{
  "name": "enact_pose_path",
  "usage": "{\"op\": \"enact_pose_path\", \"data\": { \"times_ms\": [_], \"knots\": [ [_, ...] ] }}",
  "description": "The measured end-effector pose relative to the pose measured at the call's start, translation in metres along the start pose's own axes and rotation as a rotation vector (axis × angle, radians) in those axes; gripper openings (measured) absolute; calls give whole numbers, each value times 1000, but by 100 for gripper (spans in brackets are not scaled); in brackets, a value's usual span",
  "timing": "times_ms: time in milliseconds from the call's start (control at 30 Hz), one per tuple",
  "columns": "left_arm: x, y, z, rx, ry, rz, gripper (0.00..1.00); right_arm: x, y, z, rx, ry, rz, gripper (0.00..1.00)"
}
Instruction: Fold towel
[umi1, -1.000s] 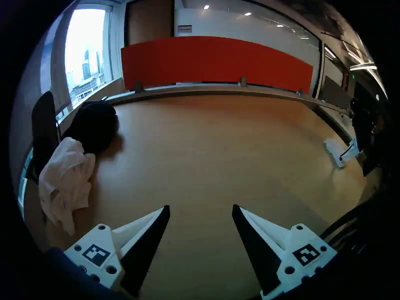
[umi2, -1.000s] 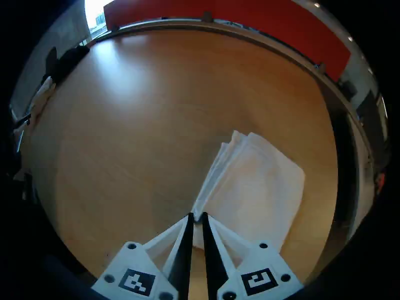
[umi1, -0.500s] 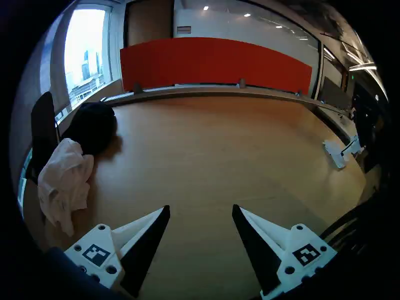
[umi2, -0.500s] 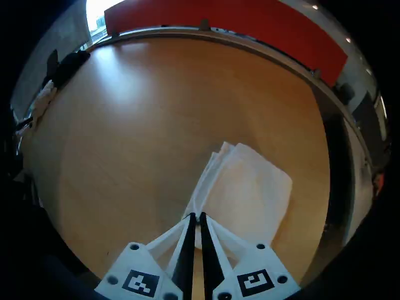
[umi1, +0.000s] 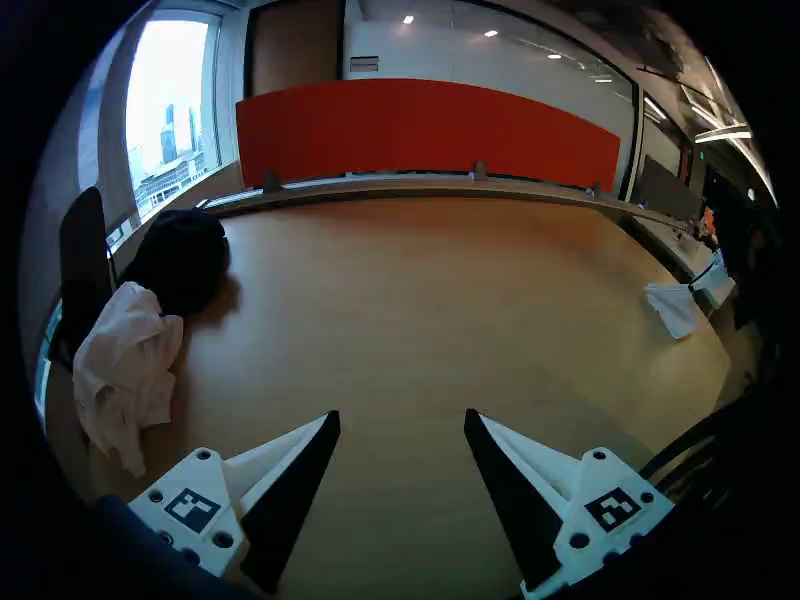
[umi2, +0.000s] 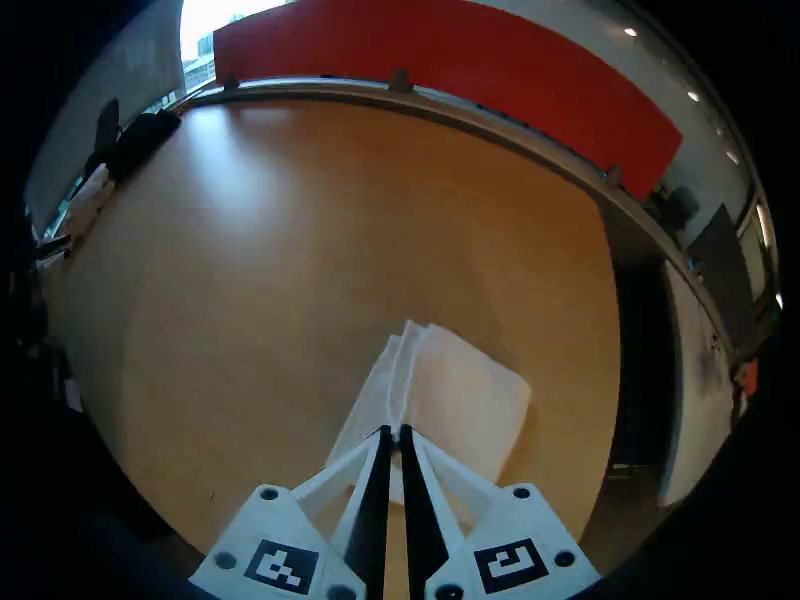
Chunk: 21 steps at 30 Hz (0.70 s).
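Closest in, my right claw (umi2: 390, 432) is clamped tight, both fingers pinching the near corner of the towel (umi2: 450, 400). There's barely a sliver of gap between the tips, and the cloth runs straight into it. The towel is white and already doubled into several layers; the stacked edges fan out along its left side, just ahead of my tips. It spreads away from the pinch over the right part of the wooden table (umi2: 280, 250). I judge it's raised off the surface, though I can't tell whether its far end touches the wood.

How will it handle? Soft, light and limp, I'd say. It will sag and swing from one corner, and those layers could slide apart. A grip on one corner alone lets the stack splay, so better to take the stacked edges together, with a second hold on the neighbouring corner.

That's work for my left claw (umi1: 400, 415), which is spread wide, holding nothing, and hovering over the wood well apart from the towel. From the left gripper view the towel is a small white flap out at the table's right edge.

Farther off, a crumpled white garment (umi1: 120, 370) and a black bag (umi1: 180, 255) sit at the left edge. Then comes the red partition (umi1: 430, 125) along the far side, and a bright window (umi1: 165, 110) beyond.
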<state>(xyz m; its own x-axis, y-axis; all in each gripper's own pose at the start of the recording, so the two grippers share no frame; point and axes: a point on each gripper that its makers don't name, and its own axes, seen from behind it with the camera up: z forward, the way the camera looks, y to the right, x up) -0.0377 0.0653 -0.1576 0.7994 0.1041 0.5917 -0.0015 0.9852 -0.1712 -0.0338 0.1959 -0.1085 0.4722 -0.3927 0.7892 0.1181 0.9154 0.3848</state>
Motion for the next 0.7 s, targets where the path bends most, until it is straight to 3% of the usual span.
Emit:
{"op": "enact_pose_path", "data": {
  "times_ms": [267, 700],
  "knots": [
    [1, 1, 0, -3, 1, 2, 92, 1, 3, -9, 0, 4, -16, 7],
    [1, -1, 0, 3, -2, 7, 92, -12, -9, -1, 24, -12, -9, 7]
  ]
}}
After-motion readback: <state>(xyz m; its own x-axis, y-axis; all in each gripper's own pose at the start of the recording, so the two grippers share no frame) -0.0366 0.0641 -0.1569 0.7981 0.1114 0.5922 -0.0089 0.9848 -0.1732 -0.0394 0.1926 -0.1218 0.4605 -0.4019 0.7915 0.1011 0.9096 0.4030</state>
